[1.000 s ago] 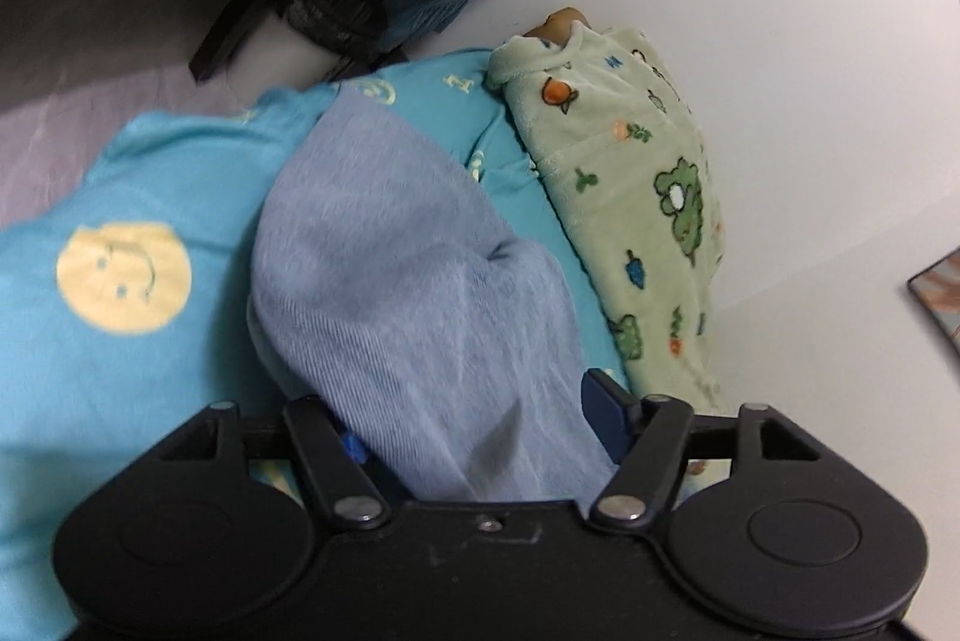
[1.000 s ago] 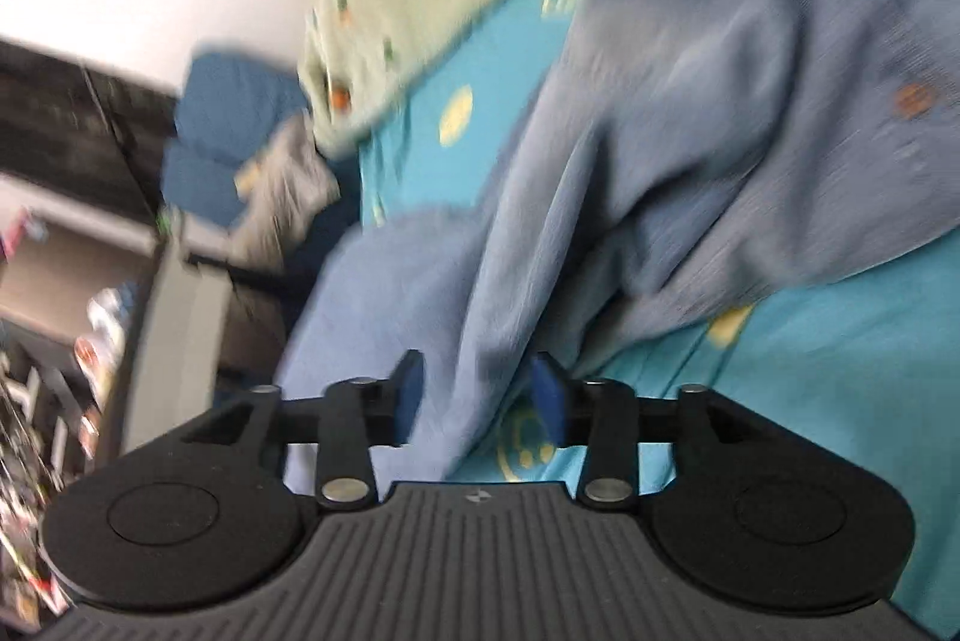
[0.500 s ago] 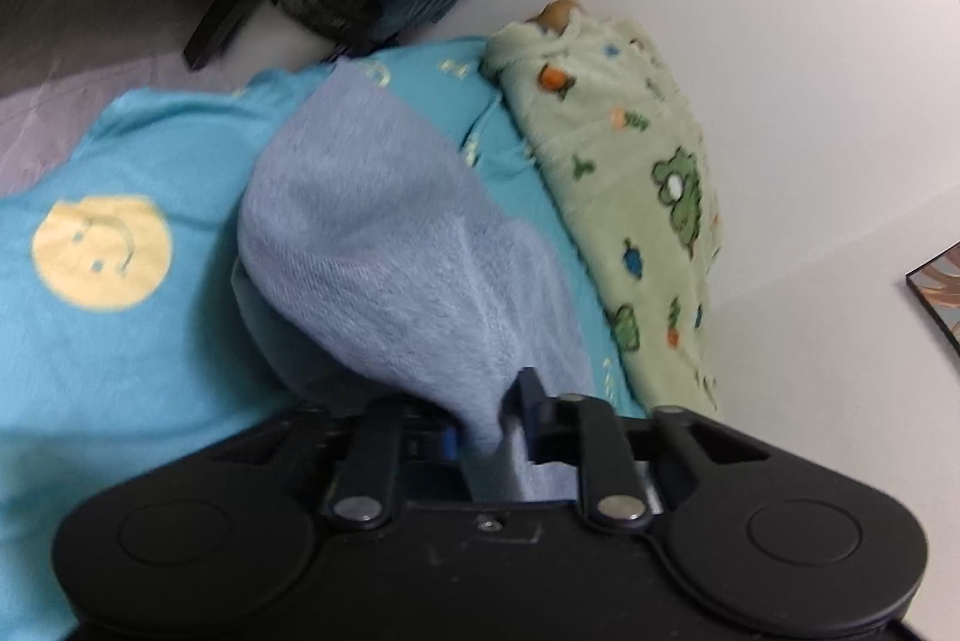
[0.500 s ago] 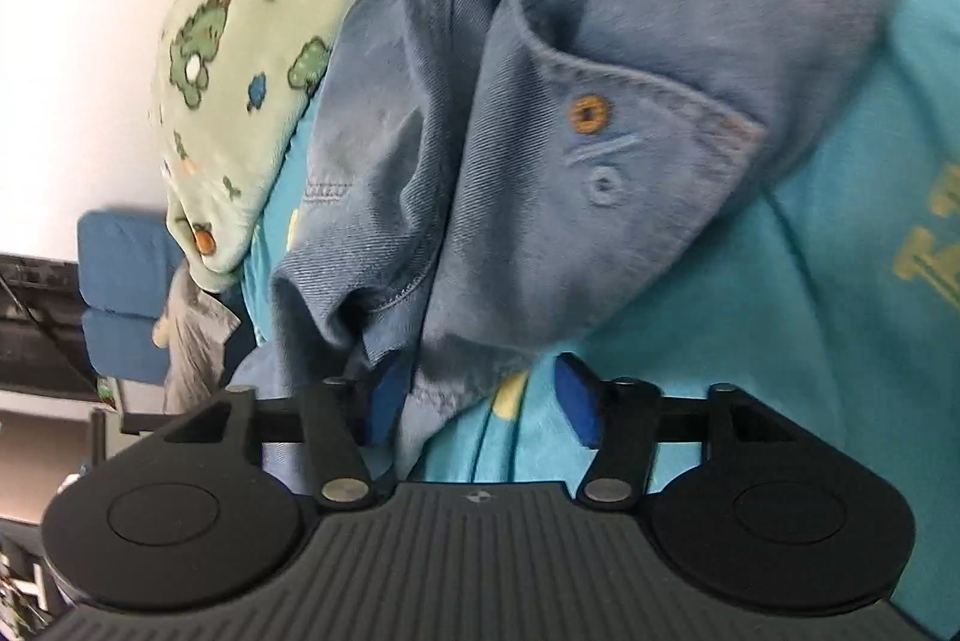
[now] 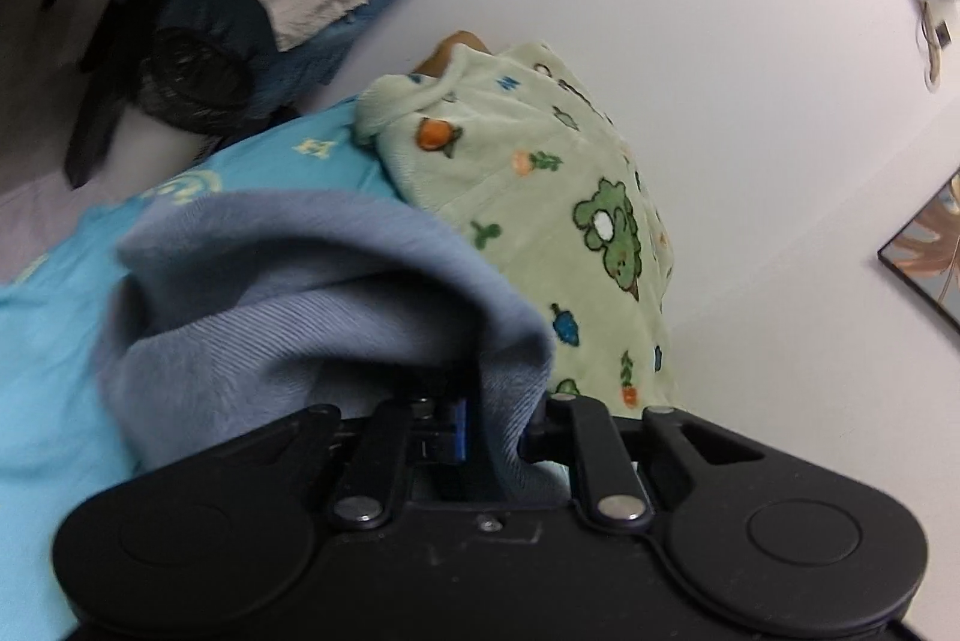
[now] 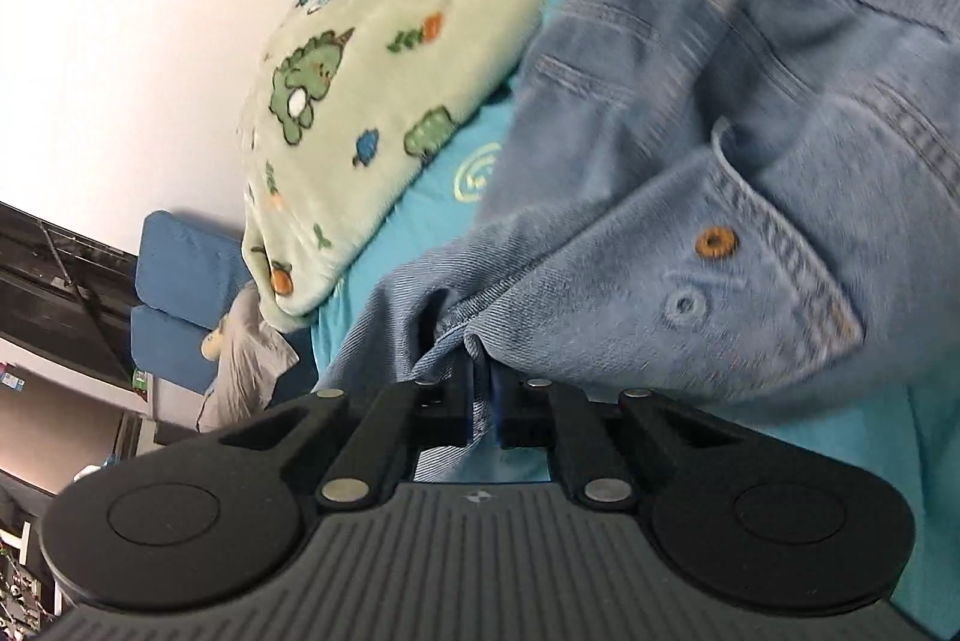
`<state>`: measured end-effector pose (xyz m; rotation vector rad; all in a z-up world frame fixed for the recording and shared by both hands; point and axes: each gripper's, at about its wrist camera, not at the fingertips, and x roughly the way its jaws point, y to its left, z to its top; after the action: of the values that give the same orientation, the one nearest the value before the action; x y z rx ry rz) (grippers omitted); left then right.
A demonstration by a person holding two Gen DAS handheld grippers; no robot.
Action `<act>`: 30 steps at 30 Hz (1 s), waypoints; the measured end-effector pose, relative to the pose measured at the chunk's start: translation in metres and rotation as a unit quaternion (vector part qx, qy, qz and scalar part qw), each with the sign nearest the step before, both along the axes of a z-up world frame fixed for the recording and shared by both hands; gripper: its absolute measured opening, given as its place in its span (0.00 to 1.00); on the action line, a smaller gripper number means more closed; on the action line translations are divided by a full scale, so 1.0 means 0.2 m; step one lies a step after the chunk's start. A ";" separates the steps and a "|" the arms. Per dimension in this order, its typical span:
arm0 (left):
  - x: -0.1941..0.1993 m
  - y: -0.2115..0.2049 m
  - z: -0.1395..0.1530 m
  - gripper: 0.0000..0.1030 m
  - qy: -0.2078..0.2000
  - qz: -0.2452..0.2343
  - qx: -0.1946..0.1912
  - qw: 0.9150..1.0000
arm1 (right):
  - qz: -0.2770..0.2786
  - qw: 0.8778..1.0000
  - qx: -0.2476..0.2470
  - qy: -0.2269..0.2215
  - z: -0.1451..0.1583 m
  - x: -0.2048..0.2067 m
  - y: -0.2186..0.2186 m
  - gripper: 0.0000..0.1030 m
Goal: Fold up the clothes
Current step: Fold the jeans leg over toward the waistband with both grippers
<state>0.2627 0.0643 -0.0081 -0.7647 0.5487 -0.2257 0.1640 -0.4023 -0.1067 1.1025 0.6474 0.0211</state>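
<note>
Turquoise bedding (image 5: 36,371) covers the surface under both grippers, with a white wall behind. Nearest, the left gripper (image 5: 492,431) pinches a fold of the jeans (image 5: 300,305); the right gripper (image 6: 480,401) has just been closing and now pinches a denim edge. The jeans lie bunched on the bedding, a green blanket (image 5: 540,197) just beyond them. Denim looks soft but fairly heavy, likely to sag between holds; hems or the waistband seem the firmest places to grip. Only the right view shows the waistband, pocket and rivet (image 6: 714,242); only the left shows a framed picture (image 5: 930,257) on the wall.
</note>
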 end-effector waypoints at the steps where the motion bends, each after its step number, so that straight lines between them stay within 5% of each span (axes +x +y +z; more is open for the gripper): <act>1: 0.06 -0.02 0.00 0.13 0.002 -0.003 0.011 1.000 | 0.000 1.000 -0.002 -0.002 -0.01 0.03 -0.02 0.05; 8: 0.39 -0.14 -0.14 0.14 0.026 -0.017 0.049 0.998 | 0.015 0.999 -0.046 0.004 -0.07 0.28 -0.10 0.05; 14: 0.44 -0.16 -0.19 0.36 0.025 -0.038 0.064 0.997 | 0.030 0.996 -0.082 0.001 -0.11 0.39 -0.14 0.05; 18: 0.31 -0.07 -0.13 0.62 0.027 -0.057 0.011 0.998 | 0.036 0.997 -0.074 -0.010 -0.11 0.37 -0.15 0.05; 21: 0.16 0.00 -0.05 0.67 0.031 -0.064 -0.007 0.997 | 0.040 0.997 -0.071 -0.017 -0.08 0.34 -0.15 0.08; 26: -0.18 0.14 0.03 0.73 0.037 -0.038 -0.022 0.998 | 0.049 0.995 -0.083 -0.030 0.01 0.24 -0.10 0.38; 30: -0.35 0.25 -0.04 0.74 0.058 -0.013 -0.034 0.998 | 0.065 0.993 -0.095 -0.036 0.07 0.14 -0.03 0.46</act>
<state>0.1926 0.1138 -0.0151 -0.8409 0.6641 -0.2259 0.1912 -0.4087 -0.0917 0.8720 0.6409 0.1085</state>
